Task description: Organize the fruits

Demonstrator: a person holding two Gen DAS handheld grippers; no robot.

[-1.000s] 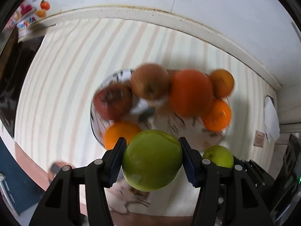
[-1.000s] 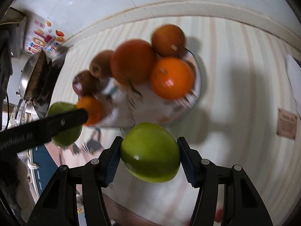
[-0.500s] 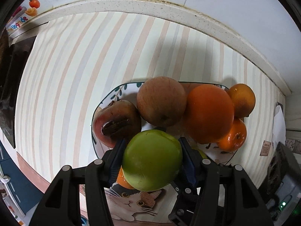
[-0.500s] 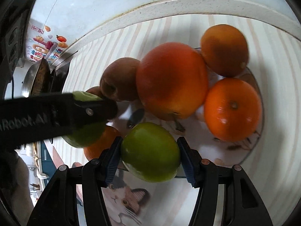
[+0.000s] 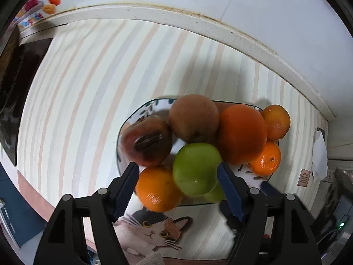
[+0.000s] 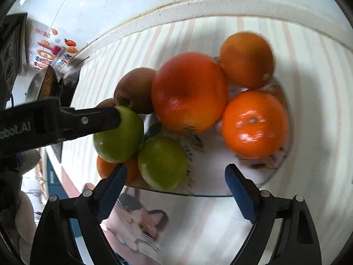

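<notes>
Fruits fill the plate, and both claws stand over its near edge with their fingers spread wide. In the left wrist view the left gripper has its blue pads well apart; the green apple between them sits low in the centre of the frame, close to or touching the right pad and clear of the left one. It looks let go, propped on the small orange at lower left and against the big red-orange fruit to its right. That perch on top of other fruit is likely why the claw has not pulled off: the apple could roll.

In the right wrist view the right gripper is likewise wide and holds nothing. The second green apple lies on the plate just ahead of its left pad, near the front rim, wedged beside the first apple, which appears at centre left under the other claw's black finger.

Further out, a brown fruit and a bruised dark-red fruit occupy the upper left of the plate, with two more oranges at the right. The plate rests on a striped cloth with a cat picture at the bottom of the frame. Judging by this, both apples are delivered and backing straight out is what remains.
</notes>
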